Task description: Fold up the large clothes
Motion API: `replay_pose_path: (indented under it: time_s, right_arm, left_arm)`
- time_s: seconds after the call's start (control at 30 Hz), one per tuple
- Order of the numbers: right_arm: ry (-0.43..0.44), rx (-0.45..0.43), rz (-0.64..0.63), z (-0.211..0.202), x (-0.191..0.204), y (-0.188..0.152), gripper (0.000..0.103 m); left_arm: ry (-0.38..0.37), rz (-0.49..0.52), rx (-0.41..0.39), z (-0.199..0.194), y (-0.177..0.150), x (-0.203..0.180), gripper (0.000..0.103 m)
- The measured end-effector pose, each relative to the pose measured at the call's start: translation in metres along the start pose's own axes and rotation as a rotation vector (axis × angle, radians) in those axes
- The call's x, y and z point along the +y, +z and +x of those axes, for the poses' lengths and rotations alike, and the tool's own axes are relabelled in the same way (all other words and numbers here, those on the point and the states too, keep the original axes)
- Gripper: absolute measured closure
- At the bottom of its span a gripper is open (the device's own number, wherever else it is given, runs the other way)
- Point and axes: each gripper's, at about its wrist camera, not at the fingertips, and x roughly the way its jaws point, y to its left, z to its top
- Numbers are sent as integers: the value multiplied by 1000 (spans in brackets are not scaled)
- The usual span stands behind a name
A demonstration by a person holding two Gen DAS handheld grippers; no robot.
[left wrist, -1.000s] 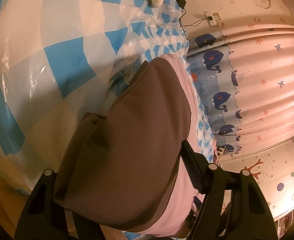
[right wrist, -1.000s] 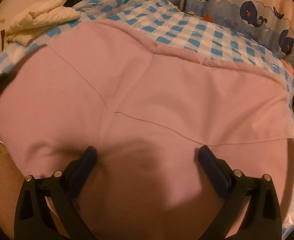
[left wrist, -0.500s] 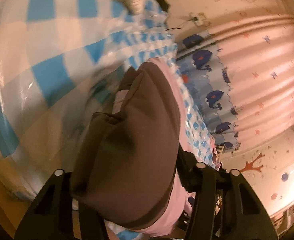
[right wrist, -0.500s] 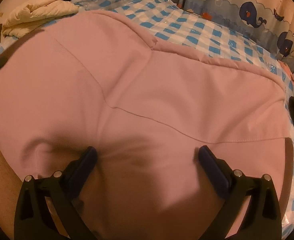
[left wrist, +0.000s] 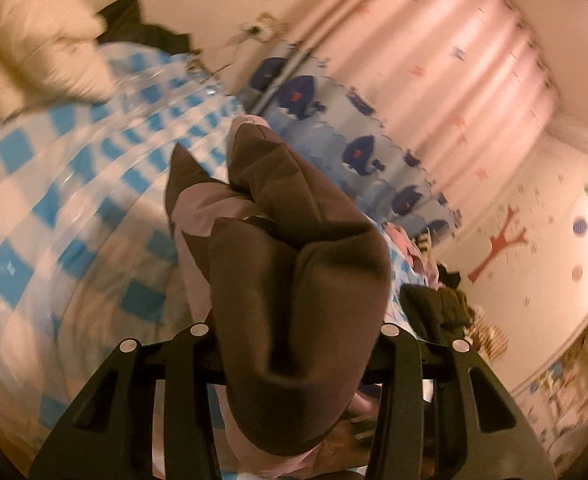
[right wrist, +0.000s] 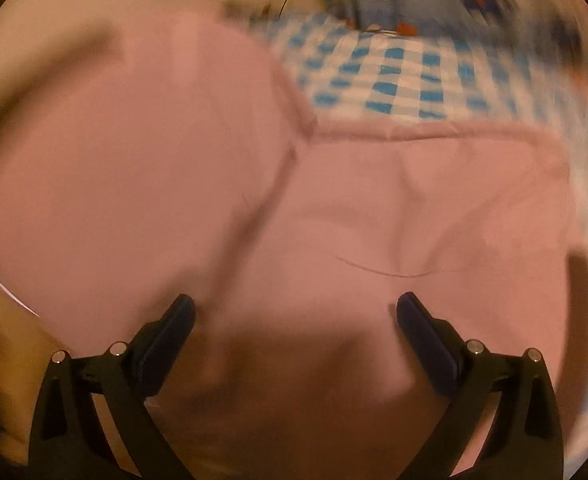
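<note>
The left hand-held gripper point(left wrist: 294, 332) has a thick bunch of the pink garment point(left wrist: 298, 304) between its jaws, which are closing on it; the cloth looks dark brown there in shadow, with paler pink showing at its folds. That bunched part is lifted up off the surface point(left wrist: 54, 184), which is covered in a blue and white checked plastic sheet. Beyond it lies a cream bundle of cloth point(left wrist: 42, 64) with something black point(left wrist: 142, 28) just behind, near the wall. A curtain with blue whales point(left wrist: 358, 152) hangs at the far side.

The right hand-held gripper point(right wrist: 296, 308) stands wide open with nothing held, poised over the garment point(right wrist: 254, 168), which spreads across most of that view and covers the checked sheet point(right wrist: 394, 76) up to its far hem. Whether the pads touch the cloth I cannot tell
</note>
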Motion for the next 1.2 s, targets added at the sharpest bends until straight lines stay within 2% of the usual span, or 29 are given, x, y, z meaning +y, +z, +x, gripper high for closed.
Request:
replay_pose_path:
  time_s: [0.03,0.1,0.17,0.23,0.4,0.47,0.57,0.63,0.73,0.8,0.87,0.9,0.93,0.97,1.03,1.13,1.2]
  right_arm:
    - [145,-38,121,-13,-21,4,6]
    - [340,-109,321,-30,-65,7,6]
    - [485,-131,490,-35,-107,5,7]
    - [562,-140,560,-35,-131,1,7]
    - [663,-128,595,-29,-151,-7,7]
    - [763,-152,660,-31,-163,-9,7]
    - [968,-186,811,-32,-197,-15,7]
    - [1016,-222,849,-41,-220,-15,7]
    - [981,-233,845,-55,-242,-12,7]
    - [917,-227,831,-66,-256,-7,7]
    - [811,-239,803,-84,-270,-2,7]
    - [724,-249,766,-97,-277,6,7]
    - [601,-260,707,-114,-279,17,7]
    - [526,-265,655,-125,-276,24,7]
    - [388,-240,482,-143,-257,66,7]
    - [227,-129,252,-140,-219,123,7]
    - [142,-18,148,-113,-192,147,7]
  left_arm:
    - [-1,20,2,3,0,-11,64]
    - [-12,67,8,9,0,-33,64]
    - [-33,101,13,14,-3,-53,64]
    - [-58,144,20,21,-8,-77,64]
    - [-119,223,63,50,-22,-132,64]
    - [-138,258,86,63,-33,-154,64]
    - [-163,322,127,83,-56,-184,64]
    - [-178,387,162,98,-77,-209,64]
    - [-188,529,225,122,-118,-245,64]
    - [-186,621,288,139,-145,-262,64]
    - [-184,701,346,157,-174,-274,64]
    - [-183,754,368,164,-191,-280,64]
    - [-181,785,377,168,-200,-284,63]
    - [-179,810,387,171,-208,-287,63]
    - [-177,831,412,178,-219,-292,62]
    - [-179,833,430,183,-225,-294,62]
    - [-179,843,433,180,-226,-293,62]
